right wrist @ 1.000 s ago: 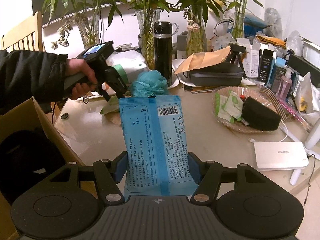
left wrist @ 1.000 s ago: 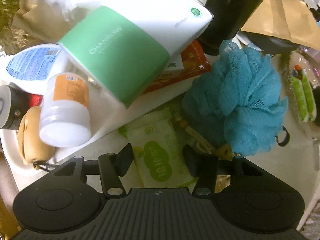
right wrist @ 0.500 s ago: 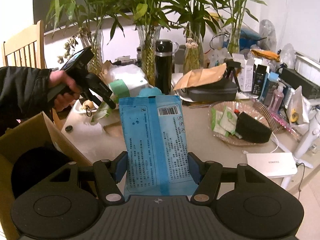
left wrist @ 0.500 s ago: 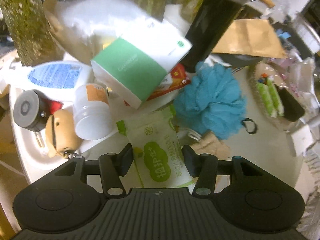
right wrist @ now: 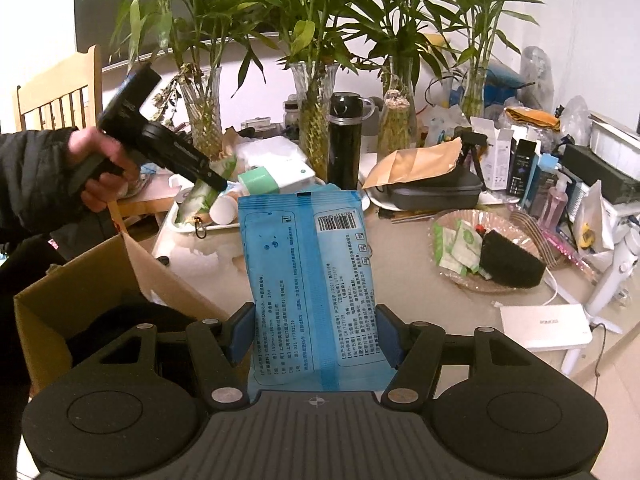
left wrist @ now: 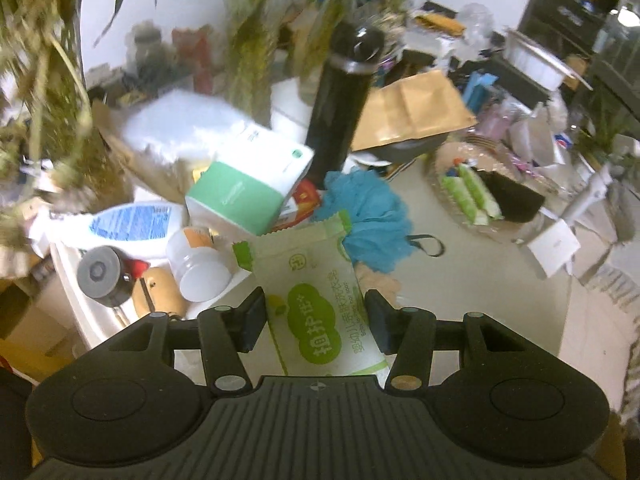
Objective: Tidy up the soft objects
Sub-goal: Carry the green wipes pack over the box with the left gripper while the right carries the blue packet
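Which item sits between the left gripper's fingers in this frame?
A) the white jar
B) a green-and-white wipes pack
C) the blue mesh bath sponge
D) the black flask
B: the left gripper is closed on the green-and-white wipes pack, lifted clear of the table.

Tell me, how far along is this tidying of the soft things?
Done: something dark already lies in the cardboard box. In hand: the left gripper holds a green wipes pack, the right gripper a blue pack. Left: the blue bath pouf sits on the table.
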